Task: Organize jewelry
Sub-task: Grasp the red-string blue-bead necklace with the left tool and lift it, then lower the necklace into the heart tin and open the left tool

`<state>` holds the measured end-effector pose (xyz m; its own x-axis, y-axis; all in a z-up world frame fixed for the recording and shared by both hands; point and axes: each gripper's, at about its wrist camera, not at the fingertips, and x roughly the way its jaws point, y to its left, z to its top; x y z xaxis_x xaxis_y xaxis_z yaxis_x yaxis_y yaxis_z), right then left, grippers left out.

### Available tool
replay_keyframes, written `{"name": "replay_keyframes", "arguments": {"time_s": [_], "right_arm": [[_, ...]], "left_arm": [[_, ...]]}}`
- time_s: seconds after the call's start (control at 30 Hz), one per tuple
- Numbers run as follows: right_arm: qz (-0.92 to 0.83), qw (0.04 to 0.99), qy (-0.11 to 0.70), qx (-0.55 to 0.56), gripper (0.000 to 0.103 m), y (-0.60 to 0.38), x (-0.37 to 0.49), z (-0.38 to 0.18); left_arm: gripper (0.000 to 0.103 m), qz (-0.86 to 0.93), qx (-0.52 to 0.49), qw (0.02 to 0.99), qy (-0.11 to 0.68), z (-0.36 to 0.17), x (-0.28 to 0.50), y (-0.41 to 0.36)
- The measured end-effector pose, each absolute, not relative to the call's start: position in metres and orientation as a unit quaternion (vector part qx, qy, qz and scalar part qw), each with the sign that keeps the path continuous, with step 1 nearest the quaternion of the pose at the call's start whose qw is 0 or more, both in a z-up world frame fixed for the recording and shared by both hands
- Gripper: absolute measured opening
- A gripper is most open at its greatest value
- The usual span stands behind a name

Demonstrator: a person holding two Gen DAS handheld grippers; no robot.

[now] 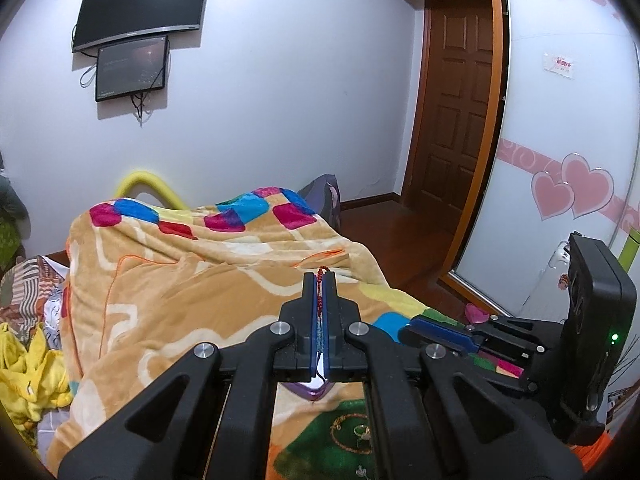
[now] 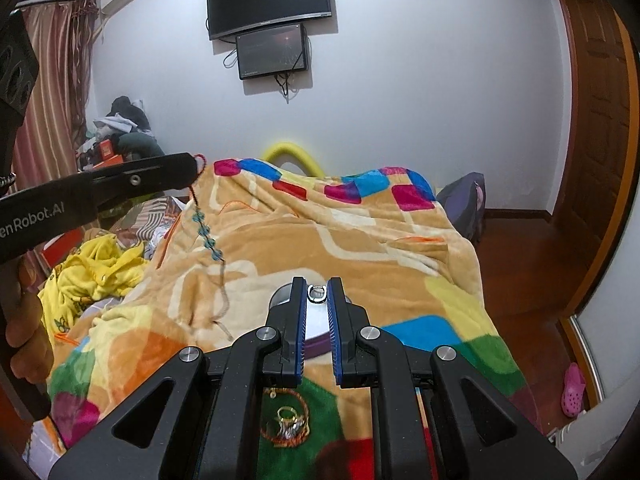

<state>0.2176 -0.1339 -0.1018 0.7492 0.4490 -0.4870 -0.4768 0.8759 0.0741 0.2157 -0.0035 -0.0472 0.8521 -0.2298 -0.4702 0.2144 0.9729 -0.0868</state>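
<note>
Two pieces mid-transfer: left gripper [image 1: 319, 280] clamps red-corded bracelet w/ teal beads [image 2: 208, 236], dangling over blanket [image 2: 360, 240]; right gripper [image 2: 317, 286] pinches small silver ring [image 2: 317, 294]. Next: probably lower both into purple-rimmed white box [image 2: 318, 320] below.

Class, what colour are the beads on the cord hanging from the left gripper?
Teal-blue beads on a red-topped cord, held by the left gripper; clearest in the right wrist view.

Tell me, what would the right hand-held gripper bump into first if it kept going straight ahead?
Probably the blanket. The right hand-held gripper, pinching a ring, points low over the bed where the blanket rises ahead. Depth is hard to judge.
</note>
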Motion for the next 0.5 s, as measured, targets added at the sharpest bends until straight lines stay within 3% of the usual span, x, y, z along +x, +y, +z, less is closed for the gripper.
{"name": "replay_keyframes", "arguments": {"time_s": [0.5], "right_arm": [[0.285,0.909,0.303,-0.02,0.009,-0.13,0.268,-0.13]], "left_arm": [[0.0,-0.125,-0.024,0.944,0.306,-0.094,0.273,-0.008]]}}
